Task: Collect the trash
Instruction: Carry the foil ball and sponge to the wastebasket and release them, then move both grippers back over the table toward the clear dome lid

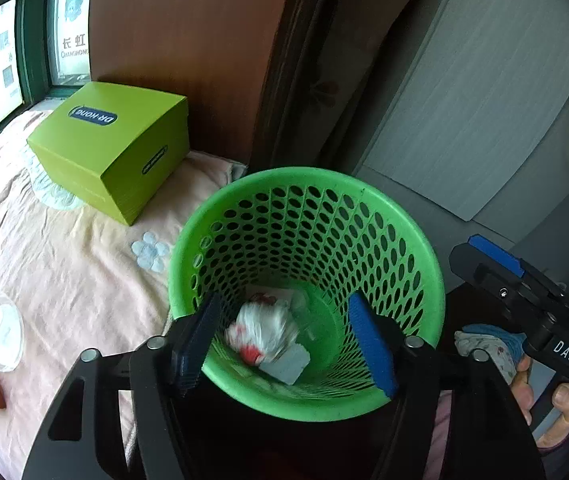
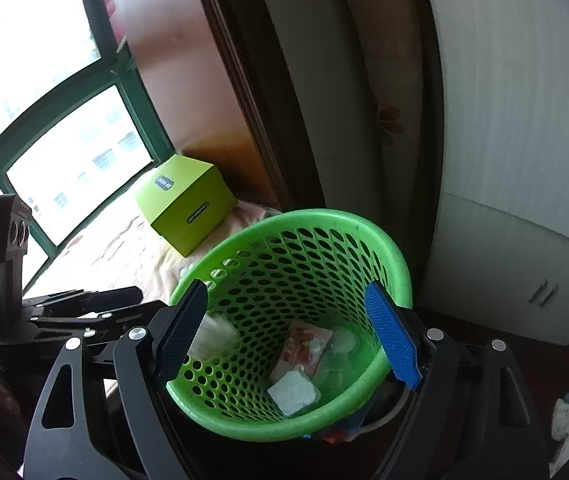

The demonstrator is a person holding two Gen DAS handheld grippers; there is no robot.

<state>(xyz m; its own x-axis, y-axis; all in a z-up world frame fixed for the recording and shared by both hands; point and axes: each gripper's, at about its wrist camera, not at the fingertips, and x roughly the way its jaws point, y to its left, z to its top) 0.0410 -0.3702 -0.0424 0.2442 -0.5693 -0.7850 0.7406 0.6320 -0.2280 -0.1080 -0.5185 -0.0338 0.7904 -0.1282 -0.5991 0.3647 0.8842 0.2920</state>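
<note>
With both my left gripper [image 1: 284, 344] and right gripper [image 2: 288, 340] spread wide, empty, I see crumpled trash [image 1: 264, 334] inside the green basket [image 1: 304, 184].

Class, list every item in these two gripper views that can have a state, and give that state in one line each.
Left gripper: open, holding nothing.
Right gripper: open, holding nothing.
Green basket: upright, trash at its bottom.
White-and-red wrapper: blurred, inside the basket.
Green box: closed, on the pink sheet.
</note>
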